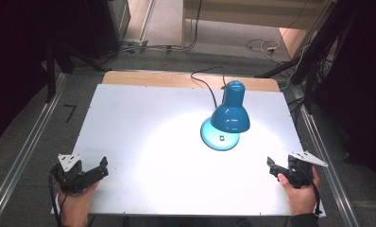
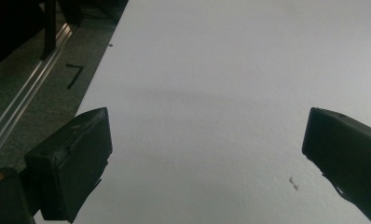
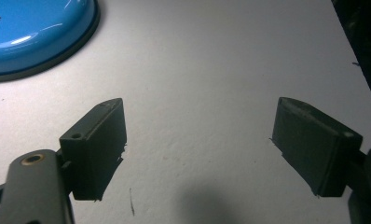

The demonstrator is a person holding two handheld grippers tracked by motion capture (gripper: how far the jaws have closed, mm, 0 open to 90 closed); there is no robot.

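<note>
A blue desk lamp (image 1: 229,113) stands lit on the white table (image 1: 143,123), right of centre, its round base (image 1: 219,137) under the shade and its black cord trailing to the far edge. My left gripper (image 1: 102,168) rests at the near left corner, held by a hand, jaws wide apart over bare table (image 2: 207,116). My right gripper (image 1: 272,165) sits at the near right edge, also open with nothing between its fingers (image 3: 97,144). In the right gripper view the lamp base (image 3: 34,32) lies ahead to the left.
A wooden strip (image 1: 176,79) runs along the table's far edge. Metal rails (image 1: 21,156) flank the table on both sides. Cables lie on the grey floor (image 1: 261,47) beyond. The lamp throws a bright pool of light on the table's middle.
</note>
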